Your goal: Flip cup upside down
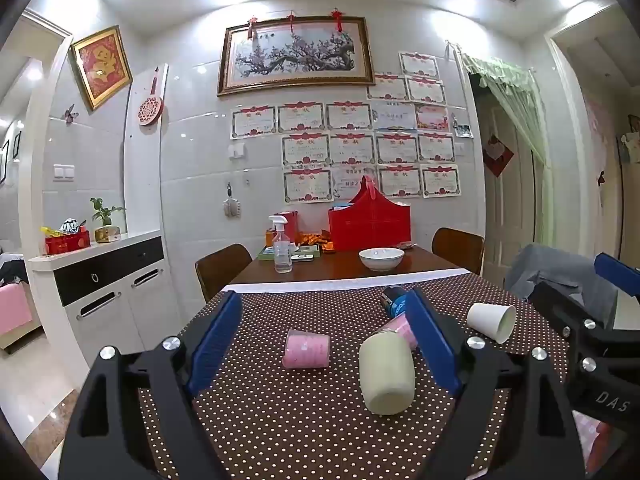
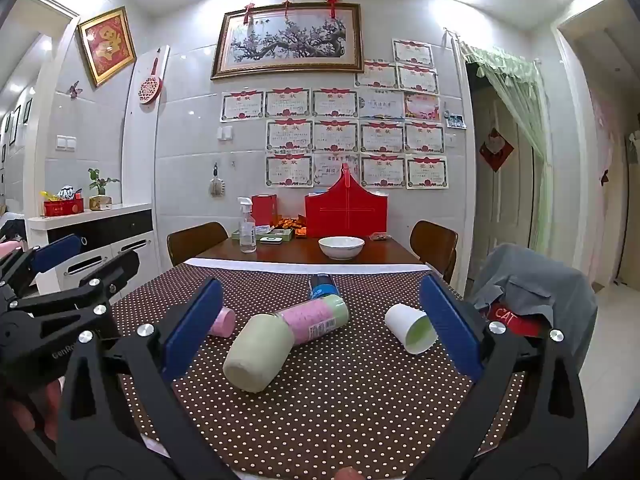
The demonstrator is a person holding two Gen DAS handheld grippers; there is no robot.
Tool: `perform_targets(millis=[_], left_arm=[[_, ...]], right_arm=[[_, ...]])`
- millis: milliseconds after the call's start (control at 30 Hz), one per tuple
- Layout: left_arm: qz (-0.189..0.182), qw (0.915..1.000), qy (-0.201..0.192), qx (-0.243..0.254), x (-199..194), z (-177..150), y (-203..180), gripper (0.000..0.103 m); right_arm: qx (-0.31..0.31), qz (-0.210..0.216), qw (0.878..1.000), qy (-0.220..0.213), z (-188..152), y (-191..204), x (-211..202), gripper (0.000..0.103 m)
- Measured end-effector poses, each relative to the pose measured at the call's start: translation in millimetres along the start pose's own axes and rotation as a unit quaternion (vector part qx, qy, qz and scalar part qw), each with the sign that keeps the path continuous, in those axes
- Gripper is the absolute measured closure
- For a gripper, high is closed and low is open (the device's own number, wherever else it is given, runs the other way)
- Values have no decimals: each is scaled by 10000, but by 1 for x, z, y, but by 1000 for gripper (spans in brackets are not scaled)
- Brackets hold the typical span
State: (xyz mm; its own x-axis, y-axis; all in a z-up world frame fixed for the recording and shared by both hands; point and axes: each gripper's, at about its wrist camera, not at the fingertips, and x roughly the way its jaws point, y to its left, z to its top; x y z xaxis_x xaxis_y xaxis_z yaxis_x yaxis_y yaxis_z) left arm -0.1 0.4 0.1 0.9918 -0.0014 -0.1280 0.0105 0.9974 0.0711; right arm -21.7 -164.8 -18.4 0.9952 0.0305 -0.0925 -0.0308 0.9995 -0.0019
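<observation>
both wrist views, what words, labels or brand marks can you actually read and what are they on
"DAS" on the right tool's black body, cut off at the frame edge.
"GenRo", also cut off, on the left tool's black body.
"CAT" on the red item under the grey cloth.
Wall certificates, red headings: too blurred to read.
Pink-and-green bottle label and barcode: too small.
Dark blue-labelled can: unreadable.

- Four cups lie on their sides on the tablecloth (image 2: 340, 412).
- The big cup (image 2: 259, 356) lies in front, in the middle.
- The small cup (image 2: 222, 322) lies to its left.
- The paper cup (image 2: 410, 328) lies to its right.
- A long cup (image 2: 316, 316) lies just behind the big cup.
- A bowl (image 2: 341, 247) sits far behind them.
</observation>
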Motion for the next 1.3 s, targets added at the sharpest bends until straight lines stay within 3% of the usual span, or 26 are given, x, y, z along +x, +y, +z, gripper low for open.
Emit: perform_targets(millis=[1300], left_arm=[[17,10000,-4,34,3,-6,-4,21]], right_arm=[[27,16,10000,26,-2,3,2,6]])
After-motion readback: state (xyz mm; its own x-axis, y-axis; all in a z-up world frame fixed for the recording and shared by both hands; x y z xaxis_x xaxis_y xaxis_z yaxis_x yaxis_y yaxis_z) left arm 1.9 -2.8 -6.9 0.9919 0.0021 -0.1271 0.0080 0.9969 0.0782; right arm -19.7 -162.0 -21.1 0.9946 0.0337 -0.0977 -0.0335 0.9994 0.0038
